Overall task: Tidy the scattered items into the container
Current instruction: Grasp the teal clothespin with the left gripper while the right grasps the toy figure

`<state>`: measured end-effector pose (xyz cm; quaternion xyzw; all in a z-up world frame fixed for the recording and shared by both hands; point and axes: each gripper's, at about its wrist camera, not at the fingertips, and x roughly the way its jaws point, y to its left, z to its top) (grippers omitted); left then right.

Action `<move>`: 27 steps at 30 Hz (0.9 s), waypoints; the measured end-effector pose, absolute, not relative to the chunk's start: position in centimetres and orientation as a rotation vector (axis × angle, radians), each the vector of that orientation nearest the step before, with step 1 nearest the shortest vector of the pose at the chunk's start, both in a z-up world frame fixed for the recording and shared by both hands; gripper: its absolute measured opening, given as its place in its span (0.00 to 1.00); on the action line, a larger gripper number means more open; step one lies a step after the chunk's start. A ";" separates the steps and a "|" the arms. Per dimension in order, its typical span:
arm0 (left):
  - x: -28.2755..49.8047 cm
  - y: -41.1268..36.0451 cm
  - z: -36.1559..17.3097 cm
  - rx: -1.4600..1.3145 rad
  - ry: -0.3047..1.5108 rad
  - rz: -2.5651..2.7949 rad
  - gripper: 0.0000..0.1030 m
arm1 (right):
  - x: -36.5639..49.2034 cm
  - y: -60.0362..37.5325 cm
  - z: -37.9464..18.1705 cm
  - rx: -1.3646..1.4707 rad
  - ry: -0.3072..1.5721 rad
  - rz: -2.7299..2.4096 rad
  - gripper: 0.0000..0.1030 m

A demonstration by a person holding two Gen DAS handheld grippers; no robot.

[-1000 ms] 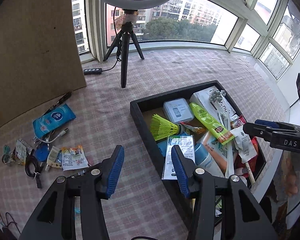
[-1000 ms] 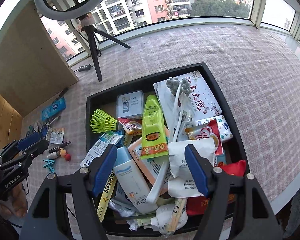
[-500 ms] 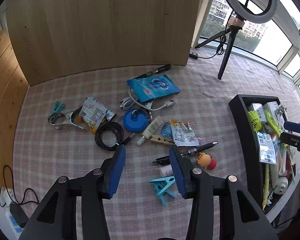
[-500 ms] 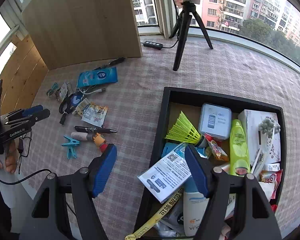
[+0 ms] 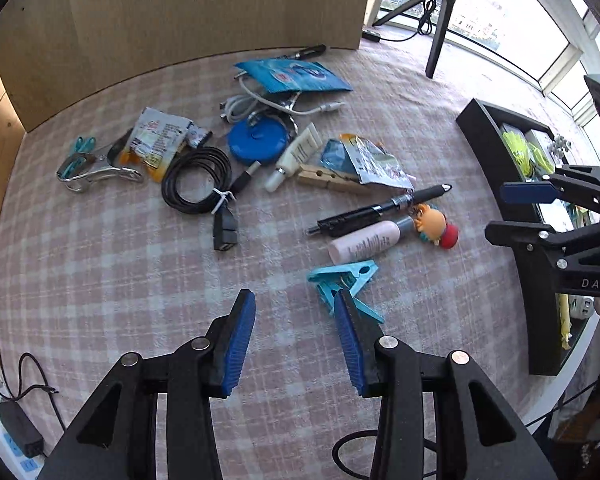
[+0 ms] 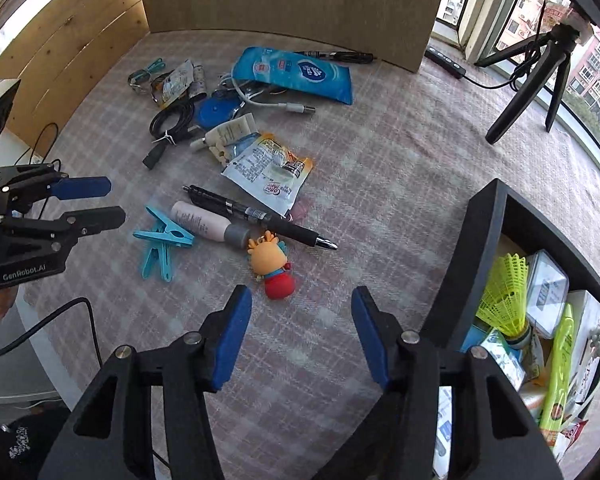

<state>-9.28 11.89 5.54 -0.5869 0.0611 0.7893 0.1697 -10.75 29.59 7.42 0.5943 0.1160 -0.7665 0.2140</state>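
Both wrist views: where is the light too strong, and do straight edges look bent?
Left wrist view: the windows at upper right are blown out to white, and the wooden panel's lower edge bows into a curve; dark corners. Right wrist view: the black container's wall leans and curves, and the scattered items stay sharp.

The desk (image 5: 120, 272) wears a pink-and-white plaid cloth. On it lie a light-blue clothespin (image 5: 346, 280), a black pen (image 5: 376, 210), a pale pink bottle (image 5: 366, 242) and an orange-and-red figurine (image 6: 274, 266). The tray (image 6: 466, 256) is black, its shuttlecock (image 6: 504, 300) neon yellow.
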 end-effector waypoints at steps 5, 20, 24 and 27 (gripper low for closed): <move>-8.3 13.9 4.8 -1.588 0.300 2.246 0.41 | -10.8 28.8 5.9 1.670 0.321 -2.106 0.50; -9.1 16.7 3.3 -1.448 0.542 2.136 0.54 | -12.0 28.0 3.4 1.710 0.339 -2.089 0.50; -9.6 16.6 2.8 -1.456 0.555 2.123 0.47 | -12.3 27.5 2.9 1.716 0.347 -2.079 0.49; -9.6 16.5 2.7 -1.452 0.563 2.112 0.44 | -12.4 27.2 2.9 1.706 0.361 -2.087 0.48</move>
